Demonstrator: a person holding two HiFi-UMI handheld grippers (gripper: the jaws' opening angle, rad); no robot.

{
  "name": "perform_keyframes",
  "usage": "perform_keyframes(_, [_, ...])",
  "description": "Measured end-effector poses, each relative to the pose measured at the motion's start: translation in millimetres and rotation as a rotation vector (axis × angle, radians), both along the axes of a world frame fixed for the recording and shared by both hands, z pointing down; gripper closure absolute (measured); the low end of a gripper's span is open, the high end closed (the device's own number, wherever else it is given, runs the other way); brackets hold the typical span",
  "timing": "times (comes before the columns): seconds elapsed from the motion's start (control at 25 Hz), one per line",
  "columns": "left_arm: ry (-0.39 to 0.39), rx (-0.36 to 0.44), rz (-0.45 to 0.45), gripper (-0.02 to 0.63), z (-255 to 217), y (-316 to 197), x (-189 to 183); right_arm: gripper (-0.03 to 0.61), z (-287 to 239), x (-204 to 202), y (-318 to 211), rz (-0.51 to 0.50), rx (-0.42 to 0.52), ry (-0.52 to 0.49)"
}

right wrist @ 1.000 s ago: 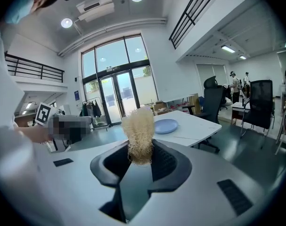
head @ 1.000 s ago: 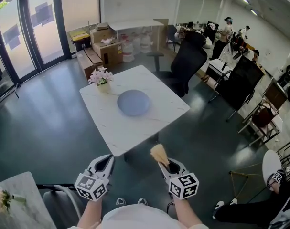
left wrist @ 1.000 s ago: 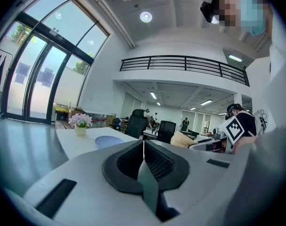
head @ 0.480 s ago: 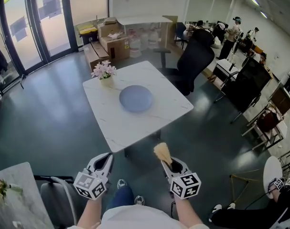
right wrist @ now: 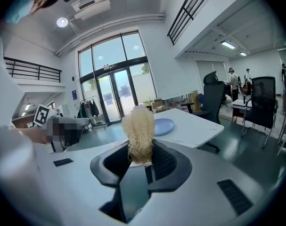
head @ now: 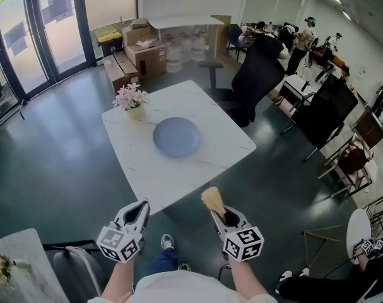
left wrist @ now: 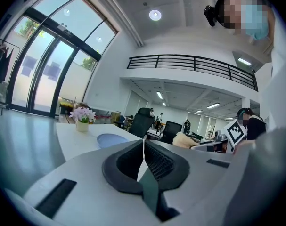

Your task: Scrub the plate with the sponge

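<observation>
Left gripper (head: 138, 210): jaws together, empty. Plate (head: 176, 136): on the white table (head: 147, 169), well ahead, nothing steadying it. Right gripper (head: 224, 219): clamped on the sponge (head: 211, 201) by its lower end. Risk: the loose plate skids under scrubbing, or the sponge bends or slips out.

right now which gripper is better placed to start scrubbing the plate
Right. The right gripper is shut on the sponge, facing the blue plate; the left gripper is shut with nothing in it.

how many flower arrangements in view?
2: one flower arrangement on the white table, left of the plate; another on the tabletop at the head view's bottom-left corner. Others may be hidden.
</observation>
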State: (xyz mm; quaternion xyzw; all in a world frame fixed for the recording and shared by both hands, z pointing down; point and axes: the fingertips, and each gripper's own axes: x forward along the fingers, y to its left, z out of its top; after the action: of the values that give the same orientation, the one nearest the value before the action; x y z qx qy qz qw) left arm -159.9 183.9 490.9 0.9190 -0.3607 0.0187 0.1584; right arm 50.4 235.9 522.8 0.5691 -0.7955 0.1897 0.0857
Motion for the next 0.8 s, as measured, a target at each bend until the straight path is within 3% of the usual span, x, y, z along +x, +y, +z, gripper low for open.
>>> perform_keyframes(0.48, [0.012,0.009,0.095,0.580,-2.8,-112.9,9.3,0.462,-7.5,-0.7,-95.8,0.078,0.011,0.012])
perform_keyframes(0.8, [0.020,-0.020,0.135,0.580,4.5,-154.3,9.6,0.462,-2.1,-6.3,-134.8,0.110,-0.008,0.003])
